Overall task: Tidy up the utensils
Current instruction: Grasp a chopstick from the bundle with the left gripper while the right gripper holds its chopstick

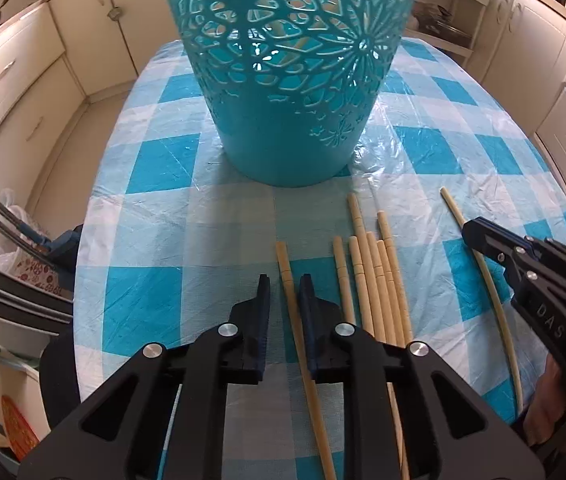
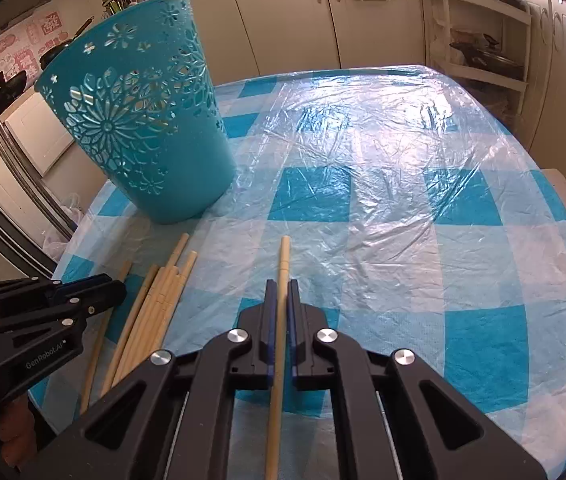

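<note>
Left wrist view shows us the teal basket (image 1: 289, 80) standing upright on the table (image 1: 155, 168), a tapered plastic tub whose wall is pierced with a lacy flower pattern; we take it as our landmark. On the near side of the basket lies a loose bundle of chopsticks (image 1: 375, 276), pale, slim and round, with small ridged bands partway along them, side by side and touching. Just left of that bundle a single chopstick (image 1: 295, 320) runs between the fingers of our left gripper (image 1: 285, 292); the jaws are narrowed around it, its right pad against the stick and a slight gap at the left pad, so we cannot tell whether it is truly clamped. Farther right of the basket, our right gripper (image 2: 282, 294) is closed tight on another chopstick (image 2: 283, 264), which sticks out ahead of the fingertips above the cloth. A crinkled clear plastic sheet (image 2: 363, 128) covers the blue-and-white checked tablecloth (image 2: 307, 192), glossy and creased. Behind the basket stand cream cabinets (image 2: 283, 12), and to its far right an open shelf unit (image 2: 479, 36) with cookware. Nothing lies between the chopsticks and the basket.
</note>
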